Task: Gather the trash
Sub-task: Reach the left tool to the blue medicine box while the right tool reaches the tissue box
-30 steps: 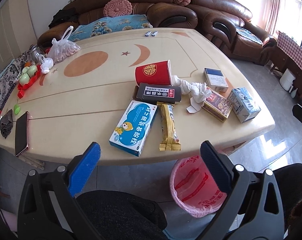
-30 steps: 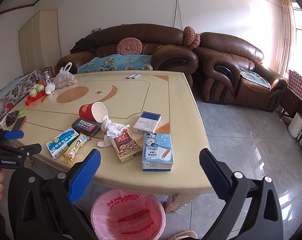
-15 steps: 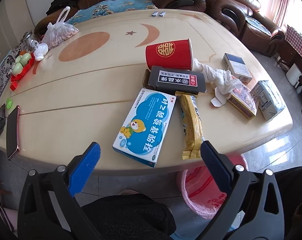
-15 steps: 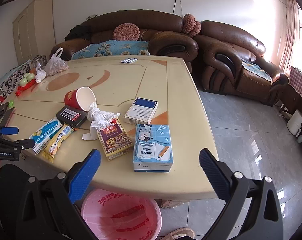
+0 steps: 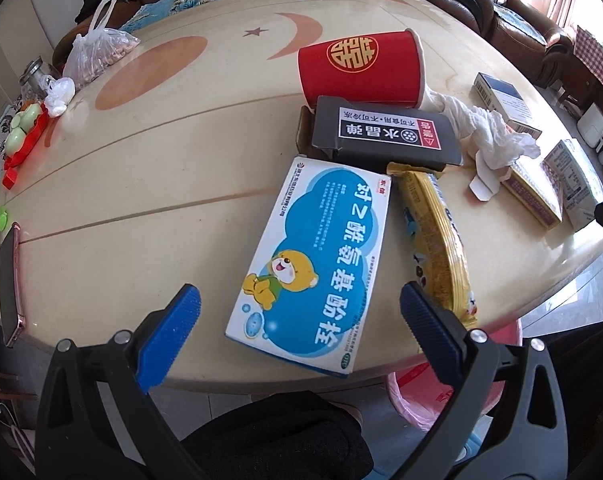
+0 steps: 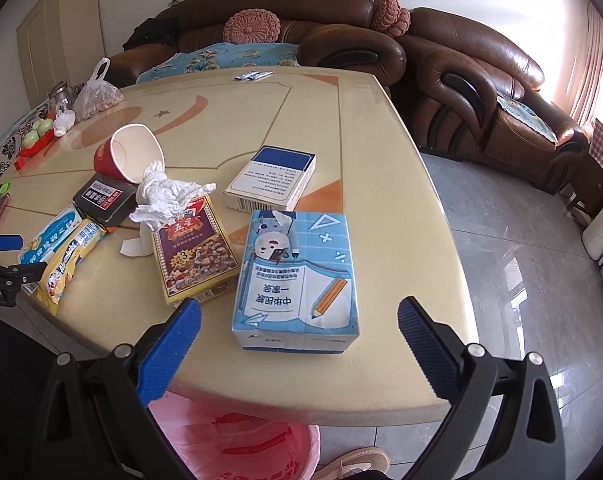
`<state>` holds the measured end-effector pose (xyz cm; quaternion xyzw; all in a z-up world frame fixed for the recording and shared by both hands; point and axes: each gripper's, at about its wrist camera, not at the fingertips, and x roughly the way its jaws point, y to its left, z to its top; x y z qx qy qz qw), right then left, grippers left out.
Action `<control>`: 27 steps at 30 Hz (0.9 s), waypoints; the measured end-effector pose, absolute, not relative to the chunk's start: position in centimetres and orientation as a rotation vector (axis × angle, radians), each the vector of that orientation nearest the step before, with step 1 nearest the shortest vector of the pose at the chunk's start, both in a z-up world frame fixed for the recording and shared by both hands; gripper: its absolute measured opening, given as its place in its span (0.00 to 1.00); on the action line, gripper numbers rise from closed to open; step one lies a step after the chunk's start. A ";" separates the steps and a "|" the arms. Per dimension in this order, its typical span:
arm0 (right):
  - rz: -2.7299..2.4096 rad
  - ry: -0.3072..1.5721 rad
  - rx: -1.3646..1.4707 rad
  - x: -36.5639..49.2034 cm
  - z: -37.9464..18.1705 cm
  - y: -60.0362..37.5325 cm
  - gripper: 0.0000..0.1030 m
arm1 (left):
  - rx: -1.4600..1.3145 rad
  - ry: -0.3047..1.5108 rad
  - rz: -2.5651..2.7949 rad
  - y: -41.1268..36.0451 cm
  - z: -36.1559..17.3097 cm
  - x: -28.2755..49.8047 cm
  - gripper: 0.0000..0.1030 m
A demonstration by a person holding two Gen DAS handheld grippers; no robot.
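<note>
1. On the cream table, near its front edge, we see a scatter of trash.
2. Our left gripper has its jaws spread wide and holds nothing; it hovers at the near end of a blue and white medicine box with a cartoon bear, which lies flat on the table.
3. Just right of that box lies a yellow snack wrapper; its far end touches a black box.
4. Behind the black box a red paper cup lies on its side, with a crumpled white tissue at its mouth.
5. Our right gripper is also wide open and empty, hovering at the near end of a light blue carton.
6. Left of the carton lies a maroon snack box; behind it, a white and blue box.
7. Below the table edge stands a bin with a pink bag.
</note>
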<state>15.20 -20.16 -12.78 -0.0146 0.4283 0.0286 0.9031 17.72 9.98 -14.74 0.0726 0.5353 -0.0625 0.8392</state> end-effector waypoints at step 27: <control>0.030 0.909 -0.038 17.5 -16.0 -20.2 0.66 | 0.176 1.135 -0.289 9.7 -15.3 19.7 0.63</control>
